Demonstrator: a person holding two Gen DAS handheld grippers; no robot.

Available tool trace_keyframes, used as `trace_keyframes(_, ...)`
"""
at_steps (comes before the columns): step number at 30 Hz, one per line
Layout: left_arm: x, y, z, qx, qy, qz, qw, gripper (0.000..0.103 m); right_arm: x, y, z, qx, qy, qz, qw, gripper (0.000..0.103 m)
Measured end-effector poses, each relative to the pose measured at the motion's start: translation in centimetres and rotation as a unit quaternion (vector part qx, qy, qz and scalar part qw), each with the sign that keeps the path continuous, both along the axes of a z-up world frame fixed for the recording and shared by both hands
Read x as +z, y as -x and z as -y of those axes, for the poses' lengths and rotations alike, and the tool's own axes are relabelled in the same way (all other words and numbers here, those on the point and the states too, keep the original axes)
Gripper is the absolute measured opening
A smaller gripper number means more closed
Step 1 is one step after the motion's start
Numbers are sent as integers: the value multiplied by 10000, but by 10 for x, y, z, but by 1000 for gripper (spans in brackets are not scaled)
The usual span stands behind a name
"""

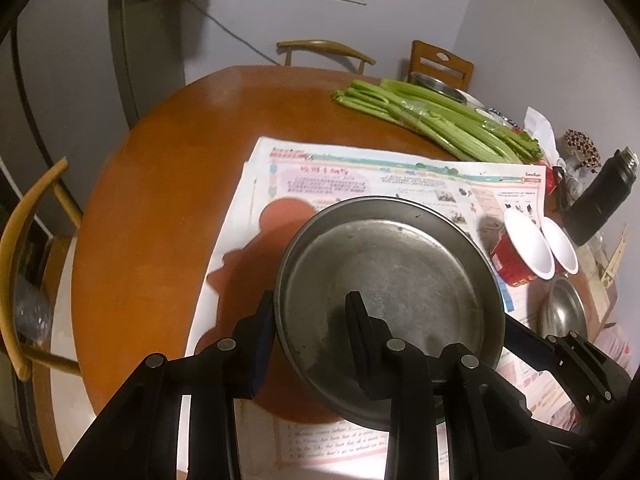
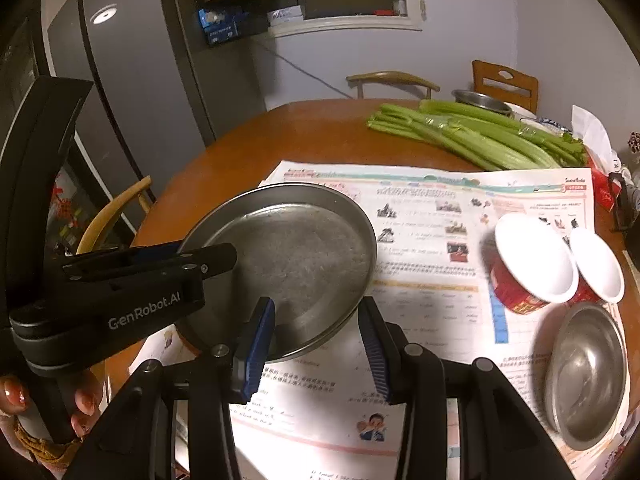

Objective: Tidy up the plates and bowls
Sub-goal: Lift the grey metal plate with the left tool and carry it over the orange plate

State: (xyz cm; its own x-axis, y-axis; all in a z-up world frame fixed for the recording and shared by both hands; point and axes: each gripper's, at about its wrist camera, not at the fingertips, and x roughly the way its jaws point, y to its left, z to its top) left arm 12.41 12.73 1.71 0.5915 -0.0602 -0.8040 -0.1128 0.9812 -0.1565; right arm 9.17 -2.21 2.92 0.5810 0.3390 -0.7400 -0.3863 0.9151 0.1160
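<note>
A round steel plate [image 1: 388, 292] hangs tilted over the newspaper, and my left gripper [image 1: 310, 300] is shut on its near-left rim, one finger outside and one inside. In the right wrist view the same plate [image 2: 296, 264] sits just beyond my right gripper [image 2: 317, 308]. Its blue pads [image 2: 256, 356] stand apart, the plate's near rim shows in the gap, and nothing is pressed between them. The left gripper [image 2: 216, 256] reaches in from the left, a hand [image 2: 12, 396] on its handle. A small steel bowl [image 2: 588, 372] and two red cups [image 2: 532, 260] lie at the right.
A newspaper [image 2: 420, 240] covers the near half of the round wooden table [image 1: 160, 200]. Celery [image 1: 440, 120] lies at the back, with another steel bowl [image 2: 480, 100] behind it. A black bottle [image 1: 600, 196] stands far right. Chairs ring the table.
</note>
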Motion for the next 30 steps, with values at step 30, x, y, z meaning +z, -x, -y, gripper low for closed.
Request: trace_keyframes(30,-30,2,-12,421,-161,-210,9988,36,-26,-11,-21,327,119,-295,9990,44)
